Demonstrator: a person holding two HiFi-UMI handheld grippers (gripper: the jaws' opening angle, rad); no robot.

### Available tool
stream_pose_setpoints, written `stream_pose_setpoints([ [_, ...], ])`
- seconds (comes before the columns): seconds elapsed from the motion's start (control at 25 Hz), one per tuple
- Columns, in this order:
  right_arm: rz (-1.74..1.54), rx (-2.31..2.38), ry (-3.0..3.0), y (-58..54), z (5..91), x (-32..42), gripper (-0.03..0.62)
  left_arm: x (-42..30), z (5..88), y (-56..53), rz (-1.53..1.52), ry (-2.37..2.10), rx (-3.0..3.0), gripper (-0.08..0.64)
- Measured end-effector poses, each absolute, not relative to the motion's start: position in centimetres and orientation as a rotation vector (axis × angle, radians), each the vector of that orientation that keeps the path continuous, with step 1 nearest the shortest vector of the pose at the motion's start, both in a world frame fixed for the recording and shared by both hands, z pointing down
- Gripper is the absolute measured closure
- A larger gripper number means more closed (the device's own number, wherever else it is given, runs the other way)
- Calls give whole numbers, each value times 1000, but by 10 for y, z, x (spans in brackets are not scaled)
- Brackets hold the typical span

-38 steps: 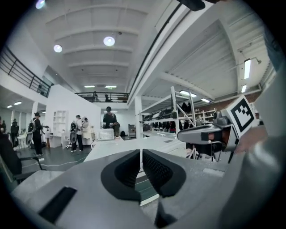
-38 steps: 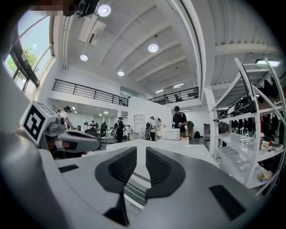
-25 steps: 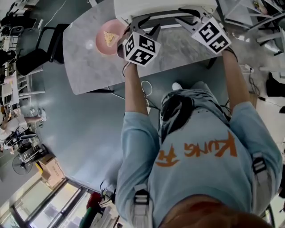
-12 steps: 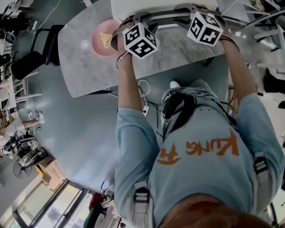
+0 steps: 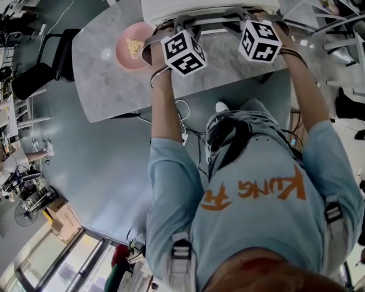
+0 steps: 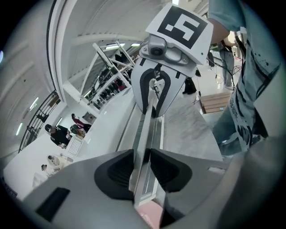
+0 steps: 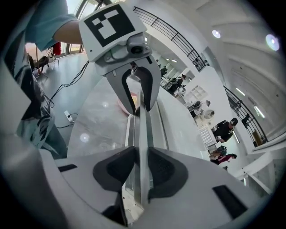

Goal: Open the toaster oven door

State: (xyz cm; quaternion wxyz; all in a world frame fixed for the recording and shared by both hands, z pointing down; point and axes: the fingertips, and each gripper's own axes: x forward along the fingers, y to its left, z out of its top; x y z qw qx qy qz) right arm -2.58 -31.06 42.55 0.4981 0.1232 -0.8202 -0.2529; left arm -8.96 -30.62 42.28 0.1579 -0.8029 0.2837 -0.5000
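**Desk:** What is the person (image 5: 256, 199) doing at the table (image 5: 108, 85)?

**Photographer:** Leaning over its grey, marble-patterned top. The toaster oven (image 5: 205, 7), a white box, is sitting at the slab's far edge. The person is gripping it by the handle (image 6: 145, 125), a slim, straight, metallic bar running along the glossy door (image 6: 155, 132).

**Desk:** How are the tools standing?

**Photographer:** Both have just been closing, and both are now pinching that bar. The left gripper (image 6: 142, 163) is pressing its dark, finely textured pads (image 6: 118, 167) against either face of the bar near one end. The right gripper (image 7: 139, 165) is clamping the same bar toward the other end. Each pair of jaws is standing only a narrow slit apart, and the bar is filling it.

**Desk:** Anything else showing?

**Photographer:** The tools are wearing smooth, pale shells, each carrying a cube (image 5: 183, 52) of black-and-white square markers. A round pink plate (image 5: 121, 60) is lying on the table just beside the left gripper, holding a small yellowish piece of food (image 5: 134, 47). I cannot tell whether the door is coming off its frame.
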Motion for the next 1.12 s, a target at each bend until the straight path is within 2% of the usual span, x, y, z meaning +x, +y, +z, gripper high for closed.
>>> stream_pose_setpoints([
  [0.6, -753, 278, -1921, -261, 442, -17, 506, -83, 437, -257, -1430, 895, -2289, 448],
  [1.12, -801, 368, -1910, -220, 475, -11, 514, -77, 481, -215, -1642, 951, -2063, 453],
])
